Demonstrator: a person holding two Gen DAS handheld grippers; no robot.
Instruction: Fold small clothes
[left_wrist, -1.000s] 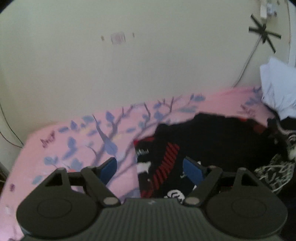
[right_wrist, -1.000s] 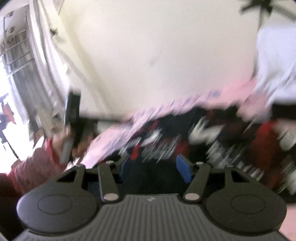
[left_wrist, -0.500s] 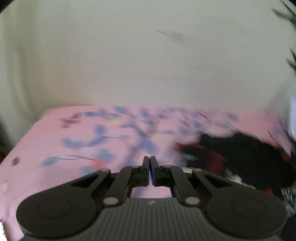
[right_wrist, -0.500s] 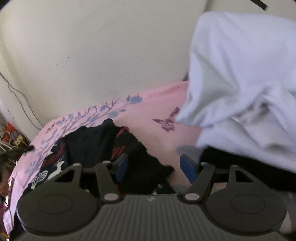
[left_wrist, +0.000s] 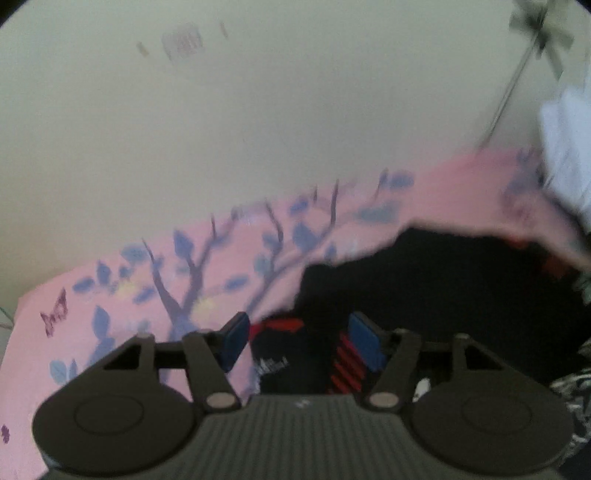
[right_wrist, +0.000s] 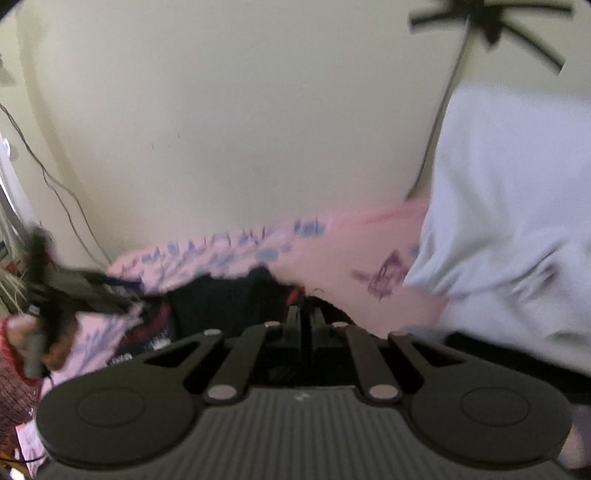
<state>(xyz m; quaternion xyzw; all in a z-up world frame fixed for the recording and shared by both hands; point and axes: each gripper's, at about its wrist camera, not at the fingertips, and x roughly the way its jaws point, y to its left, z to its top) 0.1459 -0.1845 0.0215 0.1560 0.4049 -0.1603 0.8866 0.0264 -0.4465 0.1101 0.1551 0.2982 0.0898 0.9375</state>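
Observation:
A black garment with red and white print (left_wrist: 424, 291) lies spread on the pink floral bedsheet (left_wrist: 184, 266). My left gripper (left_wrist: 299, 341) is open, its blue pads (left_wrist: 364, 341) straddling the garment's near left corner. In the right wrist view the same black garment (right_wrist: 225, 299) lies ahead. My right gripper (right_wrist: 303, 321) is shut over the garment's right part; whether cloth is pinched between the fingers is hidden. The left gripper also shows in the right wrist view (right_wrist: 66, 291), held in a hand at the far left.
A pile of white cloth (right_wrist: 517, 221) rises at the right, also at the right edge of the left wrist view (left_wrist: 569, 155). A cream wall (left_wrist: 258, 110) stands behind the bed. A patterned black-and-white cloth (left_wrist: 576, 387) lies at the lower right. Cables (right_wrist: 55, 184) hang at the left.
My left gripper went from shut to open and swung back over the garment's left corner. My right gripper went from open to shut and moved left toward the black garment.

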